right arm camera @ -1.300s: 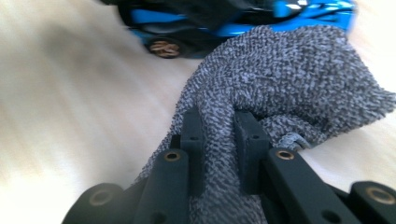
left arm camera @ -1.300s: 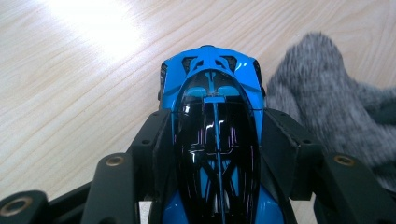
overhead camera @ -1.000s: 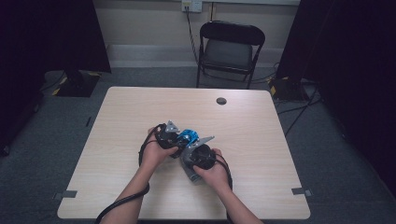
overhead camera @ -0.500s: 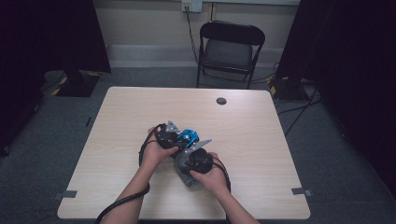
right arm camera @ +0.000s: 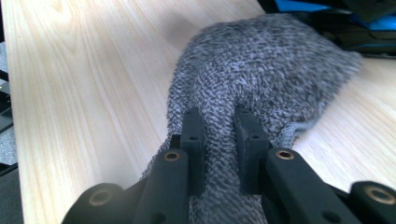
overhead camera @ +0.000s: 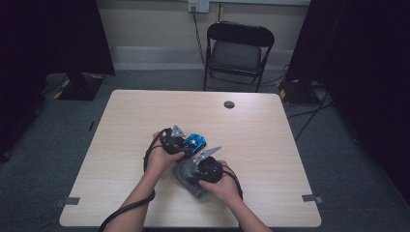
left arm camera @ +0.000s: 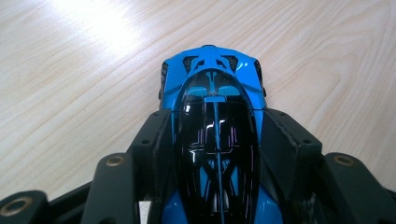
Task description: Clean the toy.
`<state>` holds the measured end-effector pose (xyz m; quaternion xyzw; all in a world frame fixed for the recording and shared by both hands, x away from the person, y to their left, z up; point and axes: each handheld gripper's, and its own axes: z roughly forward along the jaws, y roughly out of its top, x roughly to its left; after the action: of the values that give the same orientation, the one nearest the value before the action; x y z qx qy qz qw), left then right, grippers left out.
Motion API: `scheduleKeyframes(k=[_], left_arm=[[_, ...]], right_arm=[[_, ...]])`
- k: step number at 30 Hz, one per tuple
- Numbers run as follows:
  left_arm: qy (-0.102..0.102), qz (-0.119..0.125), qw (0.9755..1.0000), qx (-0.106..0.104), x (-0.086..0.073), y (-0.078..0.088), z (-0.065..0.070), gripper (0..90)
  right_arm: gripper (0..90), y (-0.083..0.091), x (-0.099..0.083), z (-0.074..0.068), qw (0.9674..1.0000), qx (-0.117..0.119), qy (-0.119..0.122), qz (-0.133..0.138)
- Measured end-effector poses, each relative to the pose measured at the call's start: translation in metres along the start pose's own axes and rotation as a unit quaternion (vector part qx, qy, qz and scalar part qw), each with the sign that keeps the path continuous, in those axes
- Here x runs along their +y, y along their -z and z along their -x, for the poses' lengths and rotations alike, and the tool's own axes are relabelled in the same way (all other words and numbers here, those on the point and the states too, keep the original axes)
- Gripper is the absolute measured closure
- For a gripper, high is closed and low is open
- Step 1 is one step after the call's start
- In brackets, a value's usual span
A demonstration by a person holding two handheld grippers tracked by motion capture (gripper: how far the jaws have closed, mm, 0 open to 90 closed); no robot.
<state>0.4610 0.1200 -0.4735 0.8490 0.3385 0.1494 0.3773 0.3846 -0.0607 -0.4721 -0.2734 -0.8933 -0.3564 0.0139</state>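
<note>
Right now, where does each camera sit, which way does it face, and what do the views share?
High view: above the person's side, looking forward and down on the table; both forearms enter from below.
Left gripper view: rides the left gripper, looking along its jaws, which clamp the blue toy car.
Right gripper view: rides the right gripper, jaws pinching the grey knitted cloth.
All views share the table.

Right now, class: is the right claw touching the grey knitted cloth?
Touching. In the right gripper view, the right claw pinches a fold of the grey knitted cloth between its jaws.
</note>
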Motion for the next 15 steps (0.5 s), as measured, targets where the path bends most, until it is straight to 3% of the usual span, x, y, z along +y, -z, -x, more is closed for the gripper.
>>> scheduleKeyframes(k=[9, 15], left_arm=[[-0.005, -0.005, 1.0000, 0.003, 0.001, 0.000, 0.000, 44.5], [-0.004, -0.006, 1.0000, 0.003, 0.001, 0.000, -0.001, 44.5]], right_arm=[[76.4, 0.027, -0.007, 0.010, 0.9993, -0.038, 0.003, 0.003], [76.4, 0.048, -0.007, 0.022, 0.9978, -0.063, -0.010, 0.017]])
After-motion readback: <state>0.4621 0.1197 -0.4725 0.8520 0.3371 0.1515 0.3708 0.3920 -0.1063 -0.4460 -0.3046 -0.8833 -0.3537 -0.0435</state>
